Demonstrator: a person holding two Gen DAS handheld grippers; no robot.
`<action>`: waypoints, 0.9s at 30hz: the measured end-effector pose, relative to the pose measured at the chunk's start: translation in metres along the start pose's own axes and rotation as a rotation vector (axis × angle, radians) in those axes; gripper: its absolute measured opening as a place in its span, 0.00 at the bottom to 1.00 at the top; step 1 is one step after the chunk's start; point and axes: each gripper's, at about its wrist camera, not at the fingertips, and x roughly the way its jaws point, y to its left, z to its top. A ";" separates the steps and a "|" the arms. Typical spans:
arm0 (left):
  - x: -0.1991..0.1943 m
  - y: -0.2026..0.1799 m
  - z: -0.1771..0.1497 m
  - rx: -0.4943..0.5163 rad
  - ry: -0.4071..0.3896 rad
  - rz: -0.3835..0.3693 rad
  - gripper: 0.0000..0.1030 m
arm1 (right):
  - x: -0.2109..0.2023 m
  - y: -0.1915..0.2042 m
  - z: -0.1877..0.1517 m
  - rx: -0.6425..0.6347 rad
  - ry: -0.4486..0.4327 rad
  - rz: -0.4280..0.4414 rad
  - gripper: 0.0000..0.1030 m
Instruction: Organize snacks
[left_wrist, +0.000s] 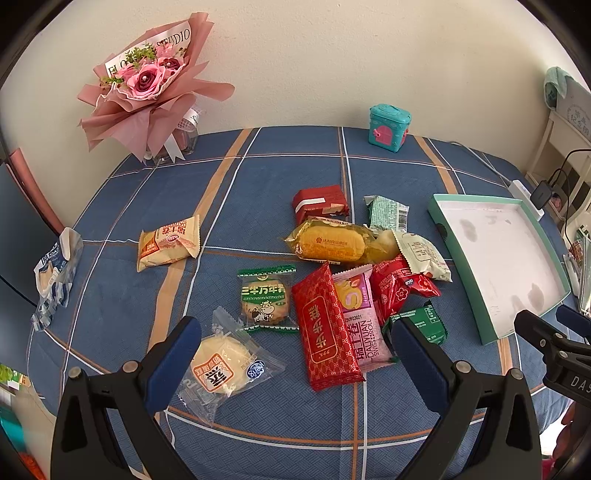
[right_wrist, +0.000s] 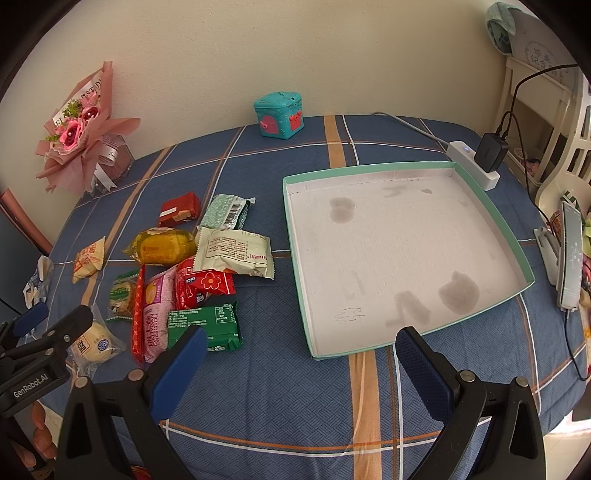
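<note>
Both tools hang over the near edge of the table with jaws spread wide and nothing between them: the left gripper (left_wrist: 295, 354) over the snack pile, the right gripper (right_wrist: 301, 354) before the mint-green tray (right_wrist: 491, 206). The tray holds nothing, so the sorting appears not yet begun. The pink roll (left_wrist: 364, 321) reads "DALIYUAN SWISS ROLL"; the red packet (right_wrist: 207, 282) reads "nice"; the other tool's body reads "GenRobot.AI".

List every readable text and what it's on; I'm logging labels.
"DALIYUAN SWISS ROLL": pink pack
"STUDIO": bouquet card
"GenRobot.AI": left gripper
"nice": red flower pack
"250903021": same pink pack
Chinese print and barcodes elsewhere: too small to read.
</note>
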 end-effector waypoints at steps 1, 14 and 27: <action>0.000 -0.001 0.000 0.000 -0.001 0.000 1.00 | 0.000 0.000 0.000 0.000 0.000 0.000 1.00; 0.000 0.001 -0.001 0.001 0.001 0.000 1.00 | 0.000 0.000 0.000 0.000 0.000 0.000 1.00; 0.003 0.021 -0.002 -0.082 0.037 -0.030 1.00 | 0.004 0.010 0.001 0.000 0.016 0.040 1.00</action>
